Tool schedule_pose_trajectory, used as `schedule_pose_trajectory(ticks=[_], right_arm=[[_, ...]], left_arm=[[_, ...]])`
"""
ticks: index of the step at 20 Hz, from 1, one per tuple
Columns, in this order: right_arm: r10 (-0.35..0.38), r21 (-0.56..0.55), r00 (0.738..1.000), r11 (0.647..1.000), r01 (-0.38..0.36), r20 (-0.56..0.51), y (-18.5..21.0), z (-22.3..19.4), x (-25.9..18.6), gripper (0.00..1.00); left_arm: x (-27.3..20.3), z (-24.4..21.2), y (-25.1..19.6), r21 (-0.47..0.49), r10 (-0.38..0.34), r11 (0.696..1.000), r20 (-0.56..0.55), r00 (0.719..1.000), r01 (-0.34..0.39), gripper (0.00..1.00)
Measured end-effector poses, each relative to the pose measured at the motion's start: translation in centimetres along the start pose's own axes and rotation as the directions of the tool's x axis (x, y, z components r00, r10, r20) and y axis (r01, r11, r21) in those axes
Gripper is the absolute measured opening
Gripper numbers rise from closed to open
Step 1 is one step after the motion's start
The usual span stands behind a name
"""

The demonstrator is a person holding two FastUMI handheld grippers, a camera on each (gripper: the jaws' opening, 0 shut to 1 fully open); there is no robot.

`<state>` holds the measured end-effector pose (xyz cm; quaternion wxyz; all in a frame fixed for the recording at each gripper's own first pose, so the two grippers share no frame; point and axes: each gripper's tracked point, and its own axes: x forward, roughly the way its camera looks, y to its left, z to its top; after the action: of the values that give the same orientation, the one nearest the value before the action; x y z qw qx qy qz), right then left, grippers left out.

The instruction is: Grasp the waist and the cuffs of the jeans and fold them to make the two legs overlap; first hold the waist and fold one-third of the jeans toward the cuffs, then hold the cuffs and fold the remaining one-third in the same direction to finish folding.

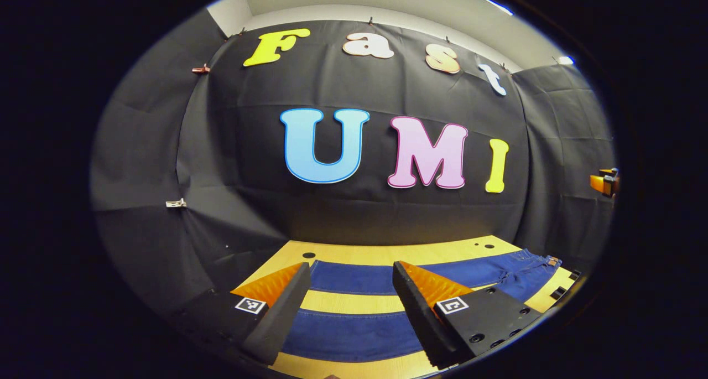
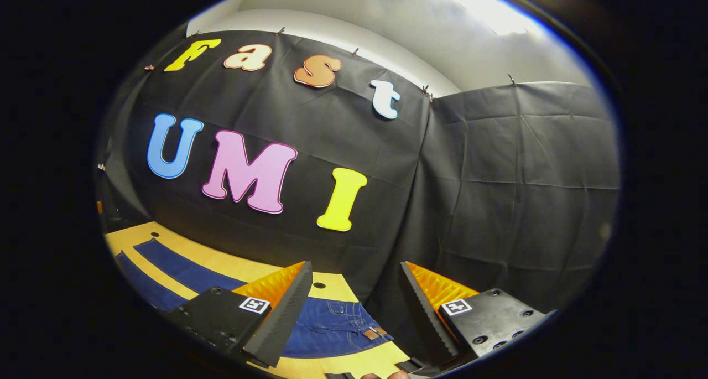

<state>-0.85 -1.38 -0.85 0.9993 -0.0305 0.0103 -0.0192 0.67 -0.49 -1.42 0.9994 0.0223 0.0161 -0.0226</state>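
Both our grippers, left gripper [image 1: 348,268] and right gripper [image 2: 357,268], hover wide open, empty. Jeans [image 1: 354,335] lie unfolded on the table [image 1: 354,301], waist at three o'clock; next, we judge, we pinch waist and cuffs.

No readable text; only small square coded markers [image 1: 250,305] on the tongs.

Yellow wooden table [image 1: 387,254] with round holes; black cloth wall [image 1: 249,202] behind.
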Motion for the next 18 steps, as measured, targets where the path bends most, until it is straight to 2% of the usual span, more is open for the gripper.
schedule_pose_trajectory(ticks=[9, 12, 15, 18], right_arm=[[0.003, -0.012, 1.000, 1.000, -0.004, -0.022, 0.3, -0.8, 0.4, 0.96], [0.051, -0.030, 0.996, 0.998, -0.054, -0.079, 1.4, -2.7, 0.7, 0.96], [0.067, -0.102, 0.986, 0.991, -0.083, -0.153, 1.6, -5.6, 1.1, 0.96], [0.104, -0.251, 0.974, 0.956, -0.154, -0.202, 2.0, -8.5, 1.7, 0.96]], left_arm=[[-0.5, -0.7, 0.0, 0.030, -0.029, 0.999, -0.017, 0.999, 0.030, 0.96], [0.0, -1.8, -0.1, 0.070, -0.072, 0.995, -0.039, 0.997, 0.074, 0.96], [0.4, -4.7, 0.3, 0.150, -0.119, 0.980, -0.090, 0.989, 0.131, 0.96], [0.5, -7.7, 0.3, 0.252, -0.177, 0.943, -0.173, 0.969, 0.217, 0.96]])
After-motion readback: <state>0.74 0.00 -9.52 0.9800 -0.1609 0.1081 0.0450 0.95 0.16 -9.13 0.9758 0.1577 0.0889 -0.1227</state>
